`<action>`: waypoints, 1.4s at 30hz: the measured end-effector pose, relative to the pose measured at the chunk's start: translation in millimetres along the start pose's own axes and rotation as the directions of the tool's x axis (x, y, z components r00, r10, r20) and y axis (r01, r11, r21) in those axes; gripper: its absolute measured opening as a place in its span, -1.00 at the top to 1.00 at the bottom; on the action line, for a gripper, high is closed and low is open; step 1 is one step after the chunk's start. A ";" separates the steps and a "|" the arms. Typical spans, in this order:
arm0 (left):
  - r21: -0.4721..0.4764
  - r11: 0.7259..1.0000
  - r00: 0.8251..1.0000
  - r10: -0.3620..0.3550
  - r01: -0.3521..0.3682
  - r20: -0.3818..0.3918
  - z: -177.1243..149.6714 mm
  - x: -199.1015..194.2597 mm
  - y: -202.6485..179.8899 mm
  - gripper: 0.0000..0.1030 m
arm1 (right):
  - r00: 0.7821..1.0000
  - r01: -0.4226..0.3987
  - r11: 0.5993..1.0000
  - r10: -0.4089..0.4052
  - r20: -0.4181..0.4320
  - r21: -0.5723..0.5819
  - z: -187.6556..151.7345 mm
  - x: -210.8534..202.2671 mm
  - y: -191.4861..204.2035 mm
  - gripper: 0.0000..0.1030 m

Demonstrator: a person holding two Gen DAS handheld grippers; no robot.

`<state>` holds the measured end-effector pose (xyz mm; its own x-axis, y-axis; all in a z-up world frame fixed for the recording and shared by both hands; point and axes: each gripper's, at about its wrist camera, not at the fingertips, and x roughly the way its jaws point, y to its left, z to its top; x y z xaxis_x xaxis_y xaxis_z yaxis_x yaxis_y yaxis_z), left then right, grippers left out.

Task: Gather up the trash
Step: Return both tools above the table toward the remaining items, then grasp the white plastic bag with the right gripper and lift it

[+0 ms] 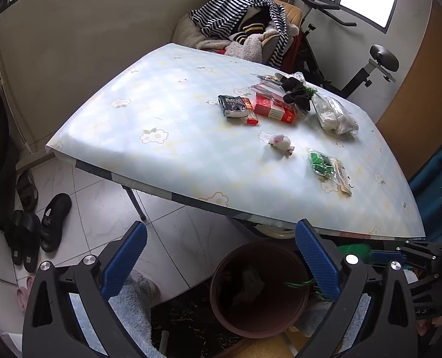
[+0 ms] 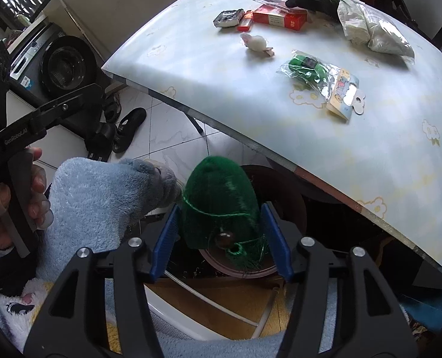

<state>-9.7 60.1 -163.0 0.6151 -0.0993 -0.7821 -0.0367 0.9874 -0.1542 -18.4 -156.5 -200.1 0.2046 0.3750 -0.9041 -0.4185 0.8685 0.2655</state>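
We hold a green knitted pouch [image 2: 219, 203] in our right gripper [image 2: 219, 238] over the round brown bin [image 1: 258, 291], left gripper [image 1: 221, 265] spread empty, while a white tissue wad [image 1: 280, 142] and a clear-bagged green item [image 1: 325, 165] wait at 12 o'clock on the floral-covered table [image 1: 167, 149].

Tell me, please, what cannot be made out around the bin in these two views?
- Bin contents: left wrist view, dark interior, only pale scraps.
- Bin mouth: right wrist view, covered by the green yarn item between the right gripper fingers.
- Grip contact: unclear whether both pads touch.

Both the left gripper [image 1: 221, 256] and the right gripper [image 2: 221, 238] have black frames, silver screws and blue ribbed pads [image 2: 164, 244]; the person wears fluffy light-blue sleeves [image 2: 98, 197].
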 end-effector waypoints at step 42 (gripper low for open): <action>0.101 0.989 0.993 -0.109 0.104 0.043 120.9 66.3 -31.5 -0.89 | 0.877 0.378 0.891 -0.432 0.212 0.251 163.9 -52.3 -206.2 -0.89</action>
<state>127.4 37.4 -137.0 0.6490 -0.2009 -0.7337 0.1074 0.9790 -0.1731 202.2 -302.1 -152.7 0.5475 0.0222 -0.8365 -0.0736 0.9970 -0.0217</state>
